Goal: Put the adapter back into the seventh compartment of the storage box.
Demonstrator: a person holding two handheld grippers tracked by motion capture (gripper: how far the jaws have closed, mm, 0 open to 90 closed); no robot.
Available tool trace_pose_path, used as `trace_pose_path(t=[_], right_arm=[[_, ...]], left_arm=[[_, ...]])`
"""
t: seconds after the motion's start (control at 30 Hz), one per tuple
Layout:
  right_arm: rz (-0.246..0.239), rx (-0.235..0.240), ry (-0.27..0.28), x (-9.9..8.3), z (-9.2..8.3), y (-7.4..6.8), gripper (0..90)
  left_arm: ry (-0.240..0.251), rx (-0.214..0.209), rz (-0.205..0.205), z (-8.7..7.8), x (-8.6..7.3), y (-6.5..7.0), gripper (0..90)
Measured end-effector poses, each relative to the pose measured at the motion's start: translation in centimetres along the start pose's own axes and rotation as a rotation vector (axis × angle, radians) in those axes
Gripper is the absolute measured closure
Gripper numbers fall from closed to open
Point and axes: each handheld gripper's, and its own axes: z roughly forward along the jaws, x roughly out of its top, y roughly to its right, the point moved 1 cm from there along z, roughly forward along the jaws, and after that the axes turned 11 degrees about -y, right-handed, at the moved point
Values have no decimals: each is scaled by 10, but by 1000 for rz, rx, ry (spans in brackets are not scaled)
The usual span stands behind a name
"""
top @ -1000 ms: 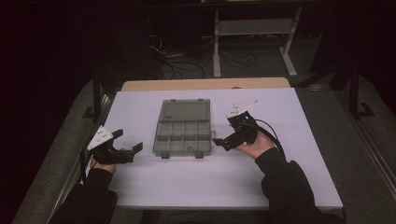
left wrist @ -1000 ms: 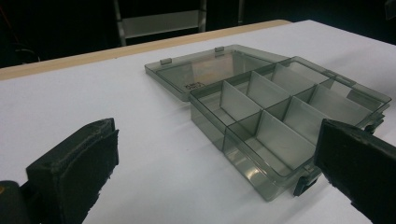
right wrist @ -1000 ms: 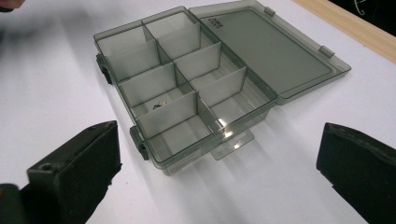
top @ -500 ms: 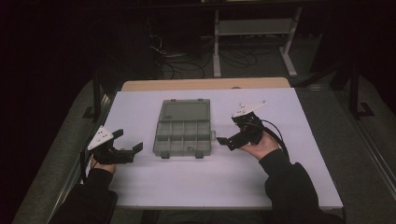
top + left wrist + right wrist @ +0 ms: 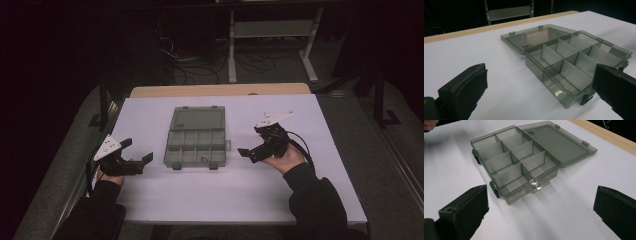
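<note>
A smoky grey plastic compartment box (image 5: 196, 147) lies in the middle of the white table (image 5: 240, 195), its lid (image 5: 198, 119) open flat toward the far side. Its several compartments look empty in the left gripper view (image 5: 574, 62) and in the right gripper view (image 5: 516, 162). My left gripper (image 5: 137, 150) rests open near the table's left edge, a short way left of the box, nothing between its jaws (image 5: 540, 82). My right gripper (image 5: 251, 140) is held open to the right of the box, clear of it, jaws wide apart (image 5: 540, 205).
A wooden strip (image 5: 220, 90) runs along the table's far edge. Beyond it, on the dark floor, are loose cables (image 5: 190, 60) and a light metal frame (image 5: 272, 30). Bare white surface lies in front of the box and to its right.
My right gripper has drawn slightly to the right, away from the box. The left gripper and the box have stayed put.
</note>
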Motion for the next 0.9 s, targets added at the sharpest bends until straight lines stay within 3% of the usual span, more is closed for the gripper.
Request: trace_pose_path(t=[0.9], right_arm=[[108, -70, 85, -62, -30, 13, 0]], left_arm=[[-2, 1, 3, 0, 0, 0, 0]])
